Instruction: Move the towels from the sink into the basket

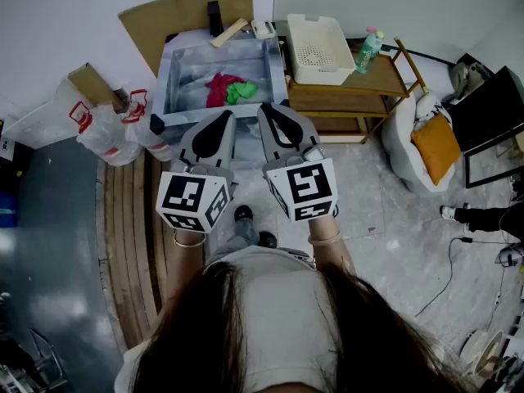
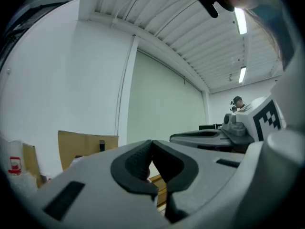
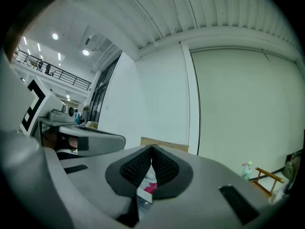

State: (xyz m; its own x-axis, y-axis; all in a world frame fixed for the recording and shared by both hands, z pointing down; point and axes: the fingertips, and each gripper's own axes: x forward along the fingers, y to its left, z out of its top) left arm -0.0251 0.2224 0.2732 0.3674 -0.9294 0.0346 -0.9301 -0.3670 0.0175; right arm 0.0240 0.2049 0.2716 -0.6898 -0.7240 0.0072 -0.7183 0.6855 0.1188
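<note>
A red towel and a green towel lie bunched in the steel sink at the far side in the head view. The white basket stands on a wooden rack to the sink's right. My left gripper and right gripper are held level side by side, just short of the sink's near edge. Both are shut with nothing between the pads. In the right gripper view a bit of red towel shows below the closed pads. The left gripper view shows closed pads against the wall.
Cardboard leans on the wall behind the sink. Plastic bags sit on the floor to its left. A green bottle stands on the wooden rack. A white chair with an orange cushion is at the right. Wooden planks lie left of me.
</note>
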